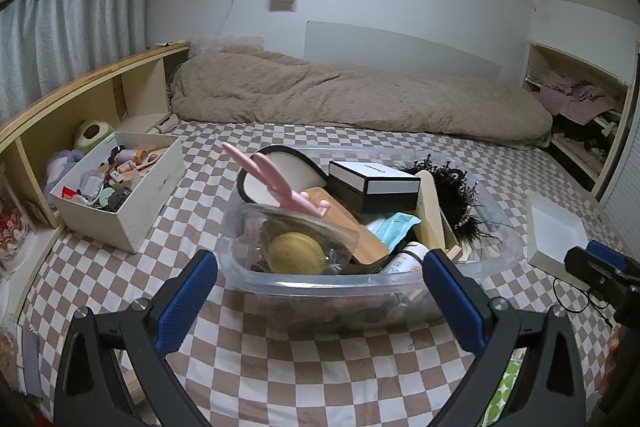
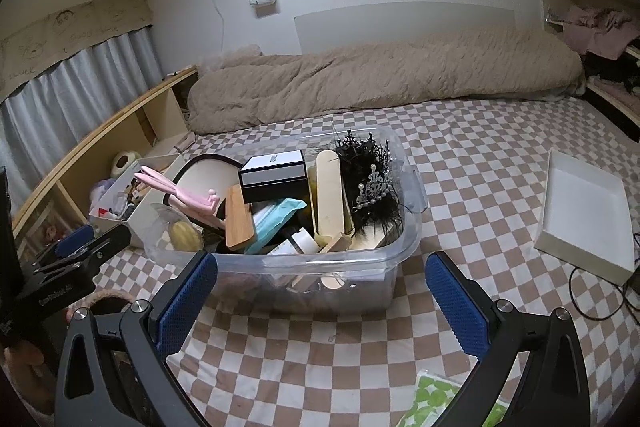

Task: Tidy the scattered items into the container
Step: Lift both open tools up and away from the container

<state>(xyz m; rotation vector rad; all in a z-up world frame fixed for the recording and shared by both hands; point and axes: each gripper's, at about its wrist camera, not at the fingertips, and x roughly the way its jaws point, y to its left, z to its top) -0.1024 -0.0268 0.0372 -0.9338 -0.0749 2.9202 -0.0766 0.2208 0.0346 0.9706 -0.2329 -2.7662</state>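
A clear plastic container (image 1: 328, 281) (image 2: 404, 239) sits on the checked bedspread, piled full. Inside lie a black-and-white box (image 1: 374, 185) (image 2: 274, 173), a pink clip (image 1: 276, 183) (image 2: 180, 193), a wooden board (image 1: 352, 227) (image 2: 239, 221), a yellow round item in clear wrap (image 1: 295, 253) (image 2: 184, 233), a teal packet (image 1: 394, 227) (image 2: 276, 221) and a black crown with feathers (image 1: 456, 187) (image 2: 370, 179). My left gripper (image 1: 320, 297) stands open just before the container's near wall, nothing between its fingers. My right gripper (image 2: 322, 303) is open too, in front of the container's near right corner.
A white cardboard box (image 1: 136, 211) (image 2: 142, 223) of small items stands left of the container beside a wooden shelf (image 1: 80, 95). A white box lid (image 1: 554, 231) (image 2: 580, 211) and a black cable (image 2: 592, 303) lie right. A beige blanket (image 1: 360, 99) runs along the wall.
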